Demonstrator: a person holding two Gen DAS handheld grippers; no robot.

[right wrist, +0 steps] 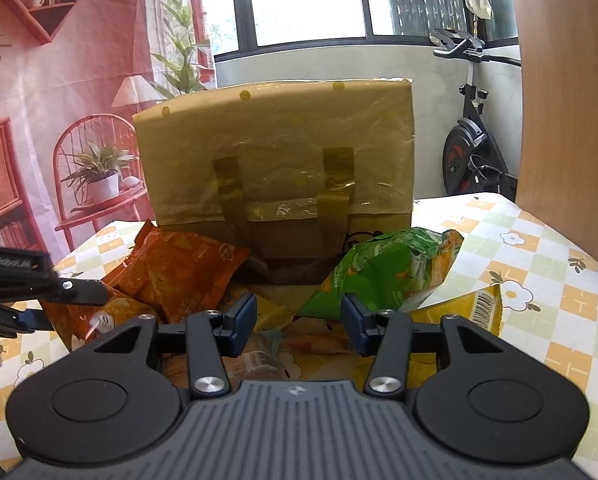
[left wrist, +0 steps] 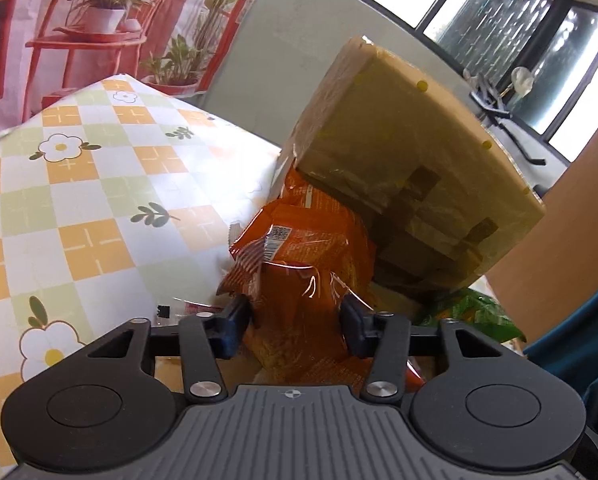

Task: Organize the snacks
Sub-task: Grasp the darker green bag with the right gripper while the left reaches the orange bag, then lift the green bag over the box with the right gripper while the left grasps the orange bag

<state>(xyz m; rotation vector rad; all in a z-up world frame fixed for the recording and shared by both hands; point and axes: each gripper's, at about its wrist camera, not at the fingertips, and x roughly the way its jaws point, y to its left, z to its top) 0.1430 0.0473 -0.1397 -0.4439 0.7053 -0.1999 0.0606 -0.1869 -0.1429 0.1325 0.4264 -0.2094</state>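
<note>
An orange snack packet (left wrist: 299,300) stands between the fingers of my left gripper (left wrist: 295,316), whose pads press on both of its sides. More orange packets (left wrist: 299,236) lie just beyond it, against a tan tote bag (left wrist: 411,152) with handles. In the right wrist view the bag (right wrist: 275,152) stands upright behind a pile: orange packets (right wrist: 187,268) on the left, a green packet (right wrist: 383,268) on the right, a yellow packet (right wrist: 467,308) beside it. My right gripper (right wrist: 299,320) hovers open over the pile with nothing between its fingers. The left gripper (right wrist: 75,308) comes in from the left edge.
The table carries a checked cloth with flowers (left wrist: 79,208) (right wrist: 539,248). An exercise bike (right wrist: 471,152) stands by the window behind it. A wooden panel (right wrist: 567,80) rises at the right. A printed backdrop hangs at the left.
</note>
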